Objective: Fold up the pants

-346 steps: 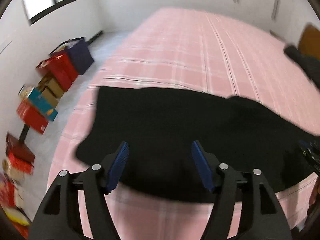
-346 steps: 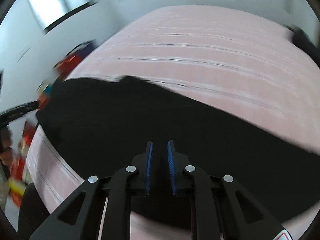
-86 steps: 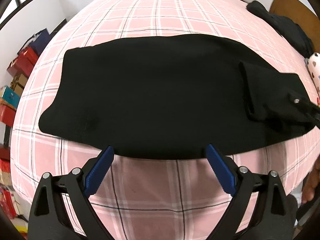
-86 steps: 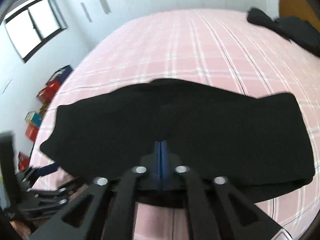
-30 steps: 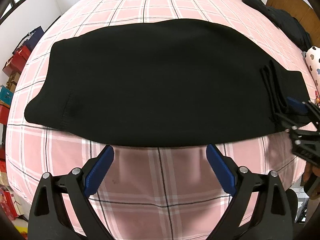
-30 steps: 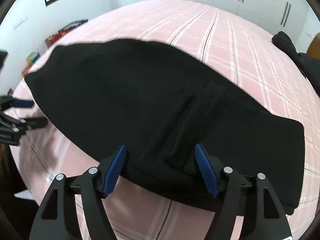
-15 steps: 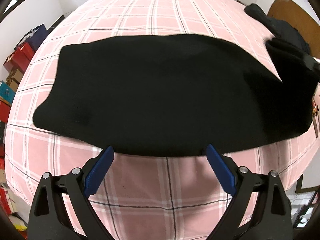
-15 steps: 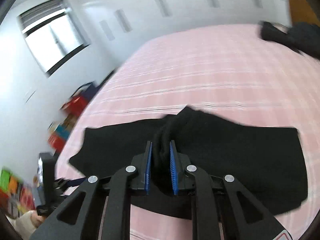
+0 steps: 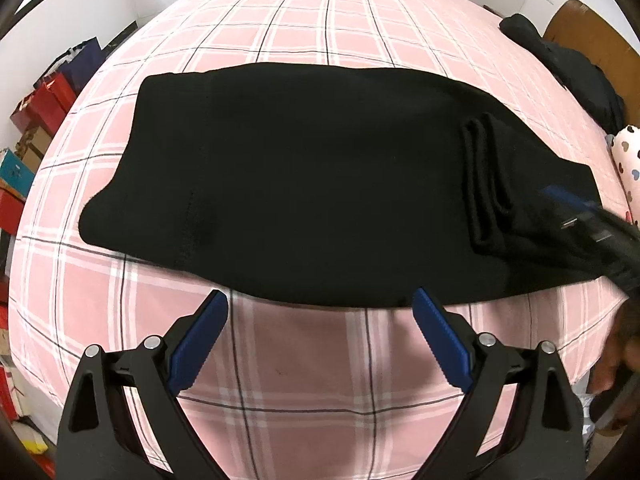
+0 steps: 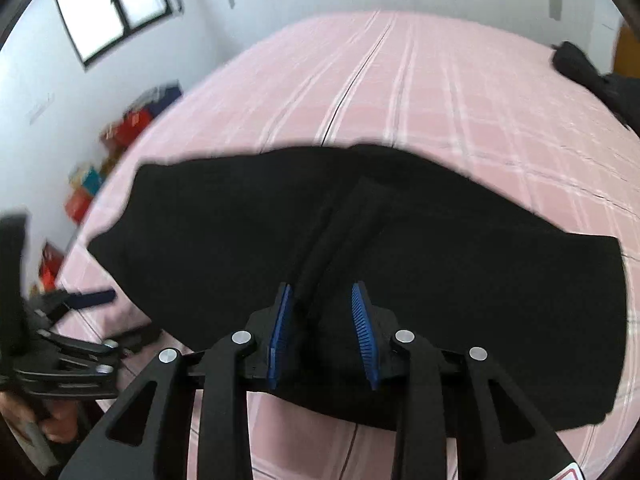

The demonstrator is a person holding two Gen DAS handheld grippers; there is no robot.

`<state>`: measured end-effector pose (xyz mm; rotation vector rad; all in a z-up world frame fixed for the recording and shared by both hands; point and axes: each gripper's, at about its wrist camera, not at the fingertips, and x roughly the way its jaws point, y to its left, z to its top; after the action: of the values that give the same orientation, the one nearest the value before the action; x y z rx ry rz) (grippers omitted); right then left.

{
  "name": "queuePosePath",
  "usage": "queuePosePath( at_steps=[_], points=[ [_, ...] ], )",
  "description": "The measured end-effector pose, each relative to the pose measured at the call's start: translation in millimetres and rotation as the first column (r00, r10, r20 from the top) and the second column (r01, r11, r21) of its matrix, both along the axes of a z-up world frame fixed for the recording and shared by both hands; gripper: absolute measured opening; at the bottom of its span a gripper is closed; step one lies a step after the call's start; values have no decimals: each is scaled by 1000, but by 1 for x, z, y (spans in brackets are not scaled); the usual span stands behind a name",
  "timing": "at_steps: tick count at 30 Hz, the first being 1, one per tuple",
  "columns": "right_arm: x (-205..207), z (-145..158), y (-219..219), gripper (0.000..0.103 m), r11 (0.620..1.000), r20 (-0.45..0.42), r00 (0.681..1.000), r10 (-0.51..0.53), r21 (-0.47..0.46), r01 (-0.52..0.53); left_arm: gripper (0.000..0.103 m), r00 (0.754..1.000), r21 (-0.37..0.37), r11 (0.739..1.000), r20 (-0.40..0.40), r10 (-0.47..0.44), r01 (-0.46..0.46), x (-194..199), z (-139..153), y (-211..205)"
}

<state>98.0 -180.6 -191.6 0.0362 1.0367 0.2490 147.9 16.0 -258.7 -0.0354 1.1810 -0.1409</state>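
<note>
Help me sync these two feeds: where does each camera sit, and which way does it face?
Left wrist: on the left gripper, angled down at the pants on the bed; its open fingers and, at right, a hand show.
Right wrist: on the right gripper, angled down over the pants' raised fold; its jaws are opening around it.
Shared: pants, bed, each other's gripper.

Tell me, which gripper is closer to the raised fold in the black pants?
Right. The right gripper straddles the fold, jaws opening. The left gripper hovers open over the pink sheet, off the pants.
</note>
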Motion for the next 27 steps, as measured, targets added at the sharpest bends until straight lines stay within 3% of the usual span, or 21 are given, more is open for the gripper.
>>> queuePosePath(
  at_steps=[2, 4, 5, 8, 10, 13, 15, 16, 17, 19, 22, 27],
  points=[
    [10, -25, 11, 32, 999, -31, 999, 38, -26, -39, 91, 1000, 2, 1000, -5, -9, 9, 0, 0, -3],
    [11, -35, 12, 22, 999, -17, 999, 34, -29, -34, 91, 1000, 7, 1000, -9, -15, 16, 0, 0, -5],
    [13, -33, 10, 1, 1000, -16, 1000, 22, -4, -22, 91, 1000, 9, 1000, -9, -20, 20, 0, 0, -6],
    [10, -13, 11, 0, 997, 23, 1000, -5, 75, 3, 91, 1000, 13, 999, -7, -29, 29, 5, 0, -8],
    [2, 3, 24, 0, 991, 51, 998, 46, 121, -51, 91, 1000, 7, 1000, -9, -30, 30, 6, -2, -8],
    [-1, -9, 47, 0, 992, 26, 993, 117, 45, -118, 91, 1000, 9, 1000, -9, -26, 27, 7, -1, -11],
    [-2, -21, 54, 8, 992, 22, 995, 100, -85, -98, 91, 1000, 16, 1000, -9, -25, 26, 6, -1, -11],
    [-4, -19, 52, 13, 991, 35, 996, 85, -106, -81, 91, 1000, 18, 999, -9, -28, 28, 6, -1, -10],
    [-7, -15, 48, 27, 993, 52, 996, 68, -102, -63, 91, 1000, 22, 999, -8, -29, 29, 4, -1, -9],
    [-14, -5, 37, 45, 995, 91, 996, 25, -95, -16, 91, 1000, 24, 999, -10, -25, 25, 5, -2, -7],
    [-15, -2, 29, 45, 992, 93, 996, 9, -126, 2, 91, 1000, 12, 1000, -15, -9, 9, 5, -3, -5],
    [0, -22, 34, 45, 994, 19, 999, 29, -108, -27, 91, 1000, 13, 1000, -12, -6, 6, 3, -2, -4]
  ],
)
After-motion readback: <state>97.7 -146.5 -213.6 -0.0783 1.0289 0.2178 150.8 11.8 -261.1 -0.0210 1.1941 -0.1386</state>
